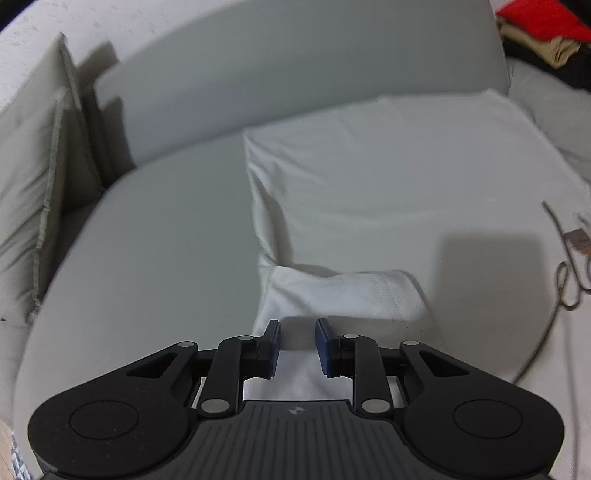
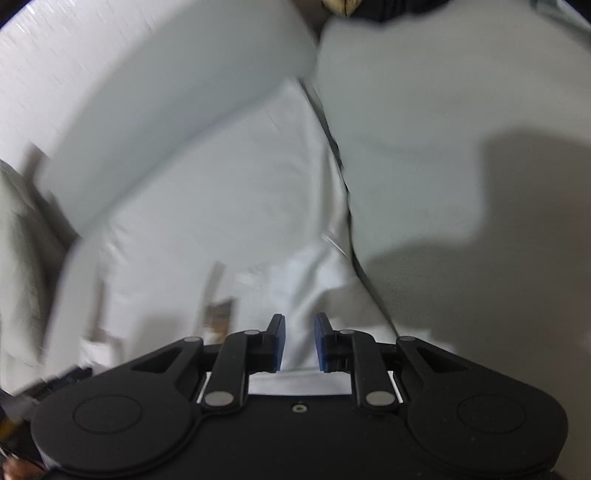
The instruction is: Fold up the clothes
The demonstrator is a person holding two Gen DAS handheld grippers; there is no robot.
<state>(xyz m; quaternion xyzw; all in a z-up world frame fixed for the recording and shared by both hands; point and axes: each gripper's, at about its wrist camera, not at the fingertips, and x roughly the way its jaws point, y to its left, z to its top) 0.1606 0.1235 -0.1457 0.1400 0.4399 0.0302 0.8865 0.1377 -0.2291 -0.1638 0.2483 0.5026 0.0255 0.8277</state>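
A white garment lies spread flat on a grey sofa seat, with a folded-over sleeve near its front left corner. My left gripper is open, just above the garment's near edge by that sleeve. In the right wrist view the same white garment lies below, blurred by motion. My right gripper is open over the garment's near edge, with nothing between its pads.
A grey backrest cushion stands behind the seat and a beige pillow leans at the left. A pile of red, tan and black clothes sits at the far right. A thin cord lies at the right. A second seat cushion lies right of the garment.
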